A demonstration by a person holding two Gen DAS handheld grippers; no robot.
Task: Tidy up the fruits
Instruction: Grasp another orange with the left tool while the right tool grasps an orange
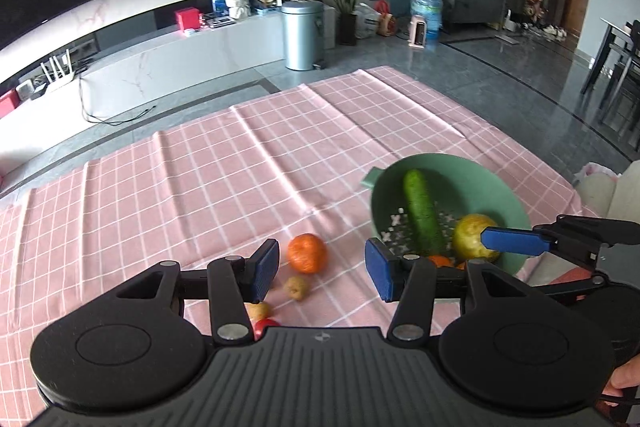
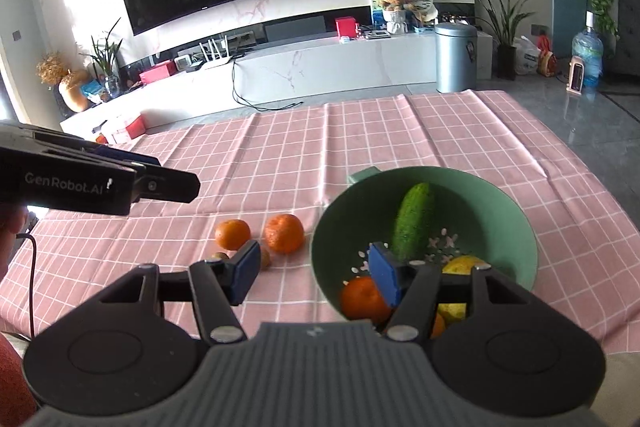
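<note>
Left gripper [image 1: 322, 269]: fingers apart, nothing between them, above the cloth [image 1: 200, 167]; right gripper [image 2: 314, 273]: fingers likewise apart and empty, over the bowl's [image 2: 516, 227] near rim; the bowl, toward the cloth's right edge, holds a cucumber [image 2: 412, 223], tangerine [image 2: 362, 299] and yellow fruit [image 2: 464, 265]; two tangerines [image 2: 284, 233] lie just left of it.

Pink checked cloth [image 1: 240, 163]; bin [image 1: 302, 35]; perhaps router [image 1: 58, 69].

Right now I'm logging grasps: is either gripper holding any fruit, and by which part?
Nothing is held. The left gripper and right gripper both stand open with nothing between their pads, above the tablecloth and the bowl.
</note>
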